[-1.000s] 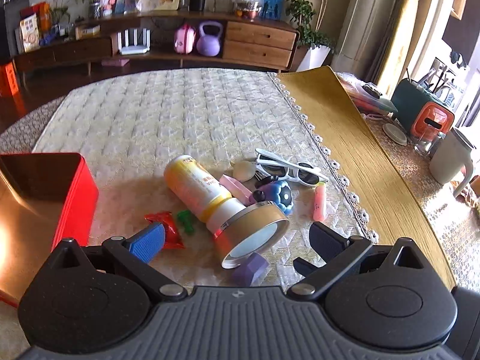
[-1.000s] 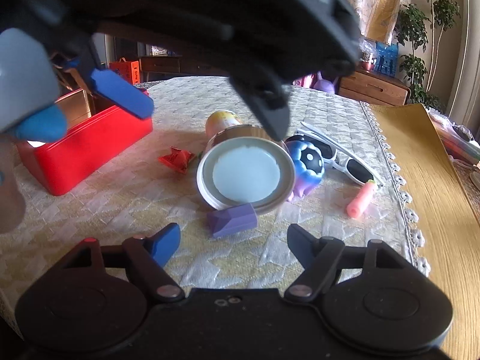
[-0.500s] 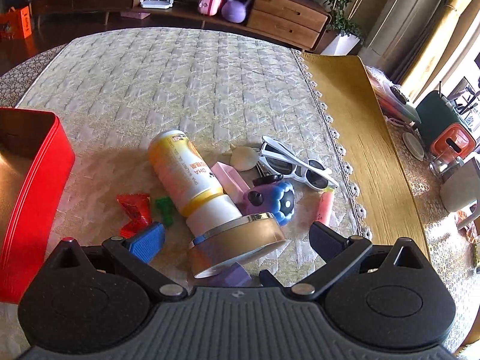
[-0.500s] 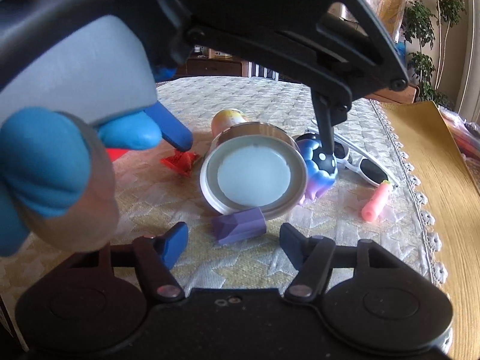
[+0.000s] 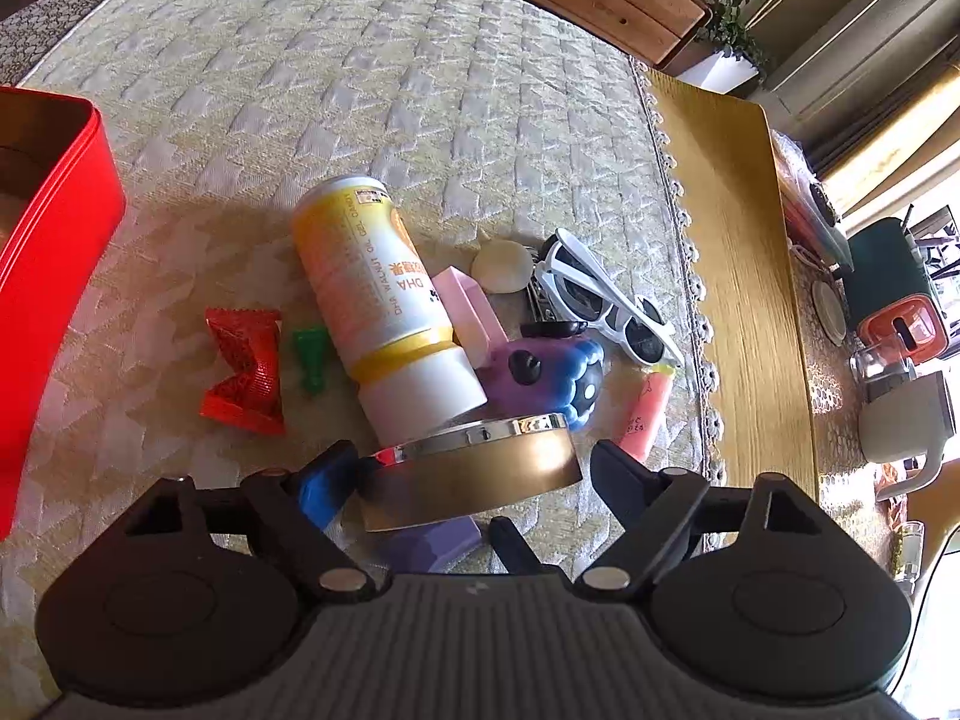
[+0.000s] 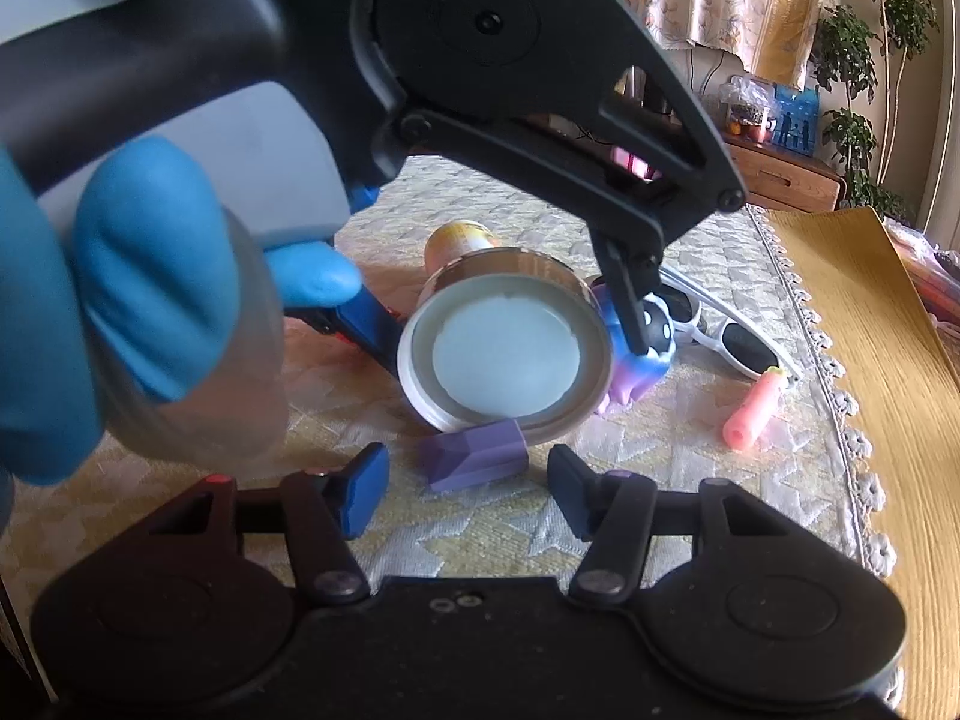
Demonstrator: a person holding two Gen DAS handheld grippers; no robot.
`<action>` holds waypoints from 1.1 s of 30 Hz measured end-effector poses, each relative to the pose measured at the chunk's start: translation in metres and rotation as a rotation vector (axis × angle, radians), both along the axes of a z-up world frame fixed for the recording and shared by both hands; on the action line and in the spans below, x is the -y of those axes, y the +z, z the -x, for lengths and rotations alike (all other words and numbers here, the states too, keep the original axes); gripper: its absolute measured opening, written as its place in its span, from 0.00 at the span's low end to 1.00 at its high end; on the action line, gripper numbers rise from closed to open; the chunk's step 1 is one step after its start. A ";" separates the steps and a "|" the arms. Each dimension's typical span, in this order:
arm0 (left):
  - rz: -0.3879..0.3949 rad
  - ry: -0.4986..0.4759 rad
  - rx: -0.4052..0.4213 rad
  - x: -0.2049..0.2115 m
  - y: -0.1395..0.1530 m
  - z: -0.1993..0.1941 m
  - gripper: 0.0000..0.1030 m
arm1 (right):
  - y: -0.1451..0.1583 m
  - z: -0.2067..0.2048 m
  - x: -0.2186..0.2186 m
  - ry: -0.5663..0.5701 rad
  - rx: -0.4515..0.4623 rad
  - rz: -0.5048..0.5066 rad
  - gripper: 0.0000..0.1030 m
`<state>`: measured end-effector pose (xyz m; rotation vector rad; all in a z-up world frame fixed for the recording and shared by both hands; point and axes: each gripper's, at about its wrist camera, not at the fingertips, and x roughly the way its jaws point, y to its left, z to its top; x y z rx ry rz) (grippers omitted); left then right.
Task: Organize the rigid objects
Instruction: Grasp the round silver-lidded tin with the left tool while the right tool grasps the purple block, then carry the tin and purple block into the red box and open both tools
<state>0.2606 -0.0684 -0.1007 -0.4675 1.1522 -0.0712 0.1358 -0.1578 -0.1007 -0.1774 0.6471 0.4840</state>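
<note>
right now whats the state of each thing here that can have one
left gripper: jaws just closing around the gold lid, right pad not touching yet
right gripper: jaws just closing, holding nothing, purple block ahead
gold lid: tilted on edge, leaning on the bottle
bottle: lying on its side
red box: open
sunglasses: arms folded

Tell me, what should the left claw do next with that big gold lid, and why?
Probably keep closing. The left gripper already straddles the gold lid, its jaws have just been closing, and a gap still shows beside the right finger. Squeeze first, then lift.
</note>
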 end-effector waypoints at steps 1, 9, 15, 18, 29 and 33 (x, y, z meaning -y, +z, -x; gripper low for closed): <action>0.004 0.001 -0.002 0.000 0.000 0.000 0.79 | 0.000 0.000 0.000 0.001 0.000 0.000 0.55; 0.025 -0.001 -0.007 -0.001 -0.001 0.001 0.77 | 0.000 -0.003 0.001 -0.002 0.009 0.009 0.42; 0.044 0.003 -0.012 -0.006 -0.001 0.004 0.77 | 0.001 -0.002 0.001 -0.006 0.015 0.018 0.37; 0.051 0.003 -0.015 -0.008 -0.001 0.007 0.77 | 0.004 -0.002 0.006 -0.014 -0.001 0.005 0.37; 0.074 0.010 -0.004 -0.023 0.004 0.029 0.77 | 0.019 0.002 0.026 -0.071 -0.037 -0.002 0.37; 0.079 0.012 0.015 -0.030 0.010 0.039 0.77 | 0.027 0.009 0.025 -0.080 -0.028 0.003 0.37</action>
